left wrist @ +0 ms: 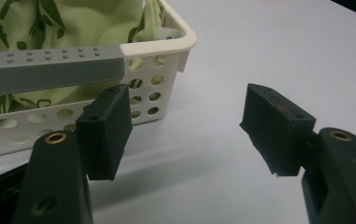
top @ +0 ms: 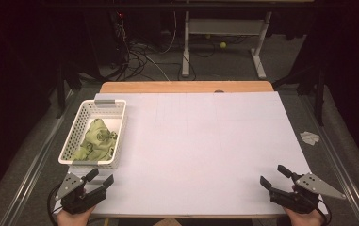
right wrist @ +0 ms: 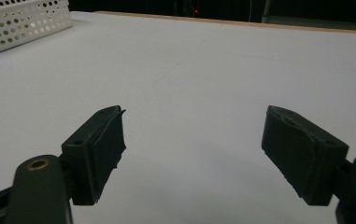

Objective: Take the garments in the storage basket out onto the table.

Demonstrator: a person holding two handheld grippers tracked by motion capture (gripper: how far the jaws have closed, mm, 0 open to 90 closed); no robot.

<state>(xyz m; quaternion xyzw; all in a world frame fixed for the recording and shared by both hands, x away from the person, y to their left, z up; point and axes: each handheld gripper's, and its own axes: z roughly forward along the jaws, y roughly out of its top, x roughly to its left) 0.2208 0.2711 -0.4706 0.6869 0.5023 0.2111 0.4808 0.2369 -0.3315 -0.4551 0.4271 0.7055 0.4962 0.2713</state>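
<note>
A white basket with lots of little holes sits on the left side of the white worktop, near the front edge. Inside it lies a crumpled light green cloth with darker green marks on it; it may be a small shirt, but the folds make that hard to tell. A grey strip runs along the near rim of the basket. The left tool is held just in front of the basket, at the near left corner of the worktop, and it points toward the basket. Its two black jaws stand wide apart and nothing is between them. In the left gripper view one jaw is close to the basket's wall, but does not touch it. The right tool is far away at the near right corner of the worktop, over the bare white top. Its jaws are wide apart too, with nothing in them. In the right gripper view the basket sits far off at the upper left. A hand holds each tool from below.
</note>
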